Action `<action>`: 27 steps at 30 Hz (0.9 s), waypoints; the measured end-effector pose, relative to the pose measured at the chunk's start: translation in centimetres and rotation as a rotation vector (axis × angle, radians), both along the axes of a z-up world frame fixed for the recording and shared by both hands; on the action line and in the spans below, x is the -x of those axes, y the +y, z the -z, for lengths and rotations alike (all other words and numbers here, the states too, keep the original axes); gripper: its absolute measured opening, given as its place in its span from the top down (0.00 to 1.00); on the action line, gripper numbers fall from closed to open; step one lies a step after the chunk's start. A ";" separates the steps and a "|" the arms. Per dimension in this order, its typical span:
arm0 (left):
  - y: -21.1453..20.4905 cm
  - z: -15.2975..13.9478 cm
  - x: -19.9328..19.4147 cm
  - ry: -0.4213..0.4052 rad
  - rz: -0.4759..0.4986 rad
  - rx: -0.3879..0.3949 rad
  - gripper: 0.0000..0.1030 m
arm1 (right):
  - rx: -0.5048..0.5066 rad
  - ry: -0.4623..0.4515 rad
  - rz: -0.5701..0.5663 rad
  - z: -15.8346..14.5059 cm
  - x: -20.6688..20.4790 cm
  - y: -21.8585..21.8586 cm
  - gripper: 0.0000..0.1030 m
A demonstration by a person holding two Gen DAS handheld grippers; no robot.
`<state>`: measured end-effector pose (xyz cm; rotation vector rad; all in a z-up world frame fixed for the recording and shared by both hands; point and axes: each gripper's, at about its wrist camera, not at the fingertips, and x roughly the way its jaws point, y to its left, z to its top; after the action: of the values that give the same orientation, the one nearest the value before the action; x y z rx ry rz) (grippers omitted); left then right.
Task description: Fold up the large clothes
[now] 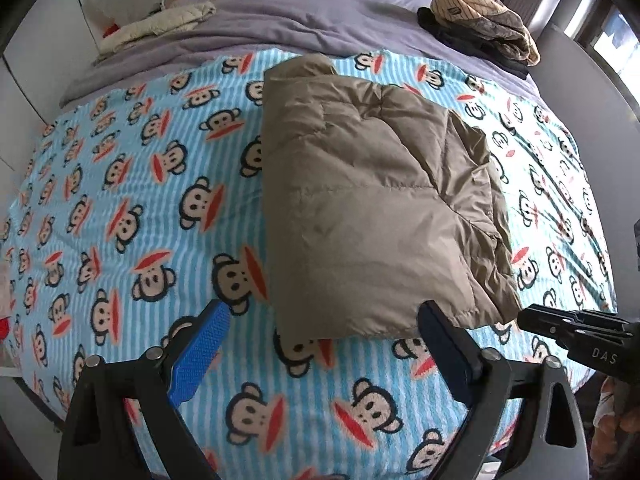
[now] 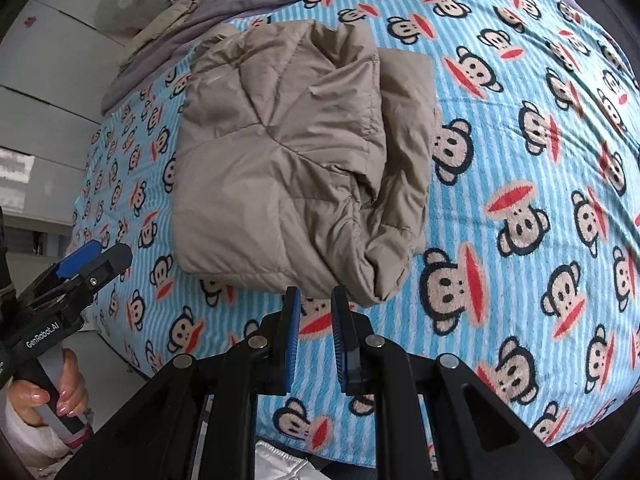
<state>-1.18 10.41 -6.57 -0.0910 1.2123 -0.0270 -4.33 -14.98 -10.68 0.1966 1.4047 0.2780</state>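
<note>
Tan puffer jacket (image 1: 372,200) lies folded lengthwise mid-bed on monkey blanket (image 1: 140,200). Left claw (image 1: 324,350) released, wide, empty, at near hem. Right claw (image 2: 316,340) narrow gap, empty. Next, prob.: grip near hem, fold to far end.

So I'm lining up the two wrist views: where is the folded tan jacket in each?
Left wrist: folded tan jacket lies centre, slightly right, beyond the open left tool.
Right wrist: jacket lies centre-left, just beyond the right tool.
Shared landmark: the monkey-print blanket beneath it.
</note>
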 end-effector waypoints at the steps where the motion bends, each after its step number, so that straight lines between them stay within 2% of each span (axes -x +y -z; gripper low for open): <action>1: 0.1 -0.2 0.1 -0.007 -0.008 -0.005 0.04 | 0.000 -0.001 -0.002 -0.2 0.1 0.0 0.83; 3: 0.3 -0.4 0.3 -0.008 -0.019 -0.016 0.00 | 0.001 -0.003 -0.003 -0.4 0.1 0.3 0.83; 8: 0.8 -1.0 0.7 -0.018 -0.047 -0.024 0.00 | 0.000 -0.014 0.001 -1.1 0.3 0.6 0.82; 10: 1.1 -1.6 0.8 -0.037 -0.065 -0.031 0.00 | 0.007 -0.029 0.007 -1.7 0.3 0.7 0.67; 11: 1.2 -1.9 0.9 -0.046 -0.072 -0.039 0.00 | 0.011 -0.037 0.009 -2.0 0.3 0.7 0.49; 12: 1.4 -2.2 0.9 -0.056 -0.082 -0.044 0.00 | 0.013 -0.051 0.013 -2.4 0.3 0.8 0.38; 16: 1.8 -2.9 0.7 -0.049 -0.100 -0.034 0.00 | 0.019 -0.100 0.023 -4.3 0.1 1.1 0.36; 18: 1.5 -3.4 0.7 -0.046 -0.099 -0.089 0.00 | 0.033 -0.119 0.027 -5.0 -0.1 1.4 0.26; 20: 1.1 -4.0 0.8 -0.057 -0.084 -0.113 0.00 | 0.069 -0.160 0.021 -6.0 0.1 1.8 0.23; 24: 0.7 -5.3 1.1 -0.079 -0.072 -0.083 0.00 | 0.125 -0.225 0.015 -7.7 0.5 2.4 0.18; 27: 0.5 -6.0 1.2 -0.094 -0.075 -0.096 0.00 | 0.164 -0.292 0.037 -9.1 0.9 2.6 0.15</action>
<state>-2.43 10.93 -0.52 -0.0505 1.1135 0.0922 -5.18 -12.42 -1.58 0.0439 1.1266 0.1531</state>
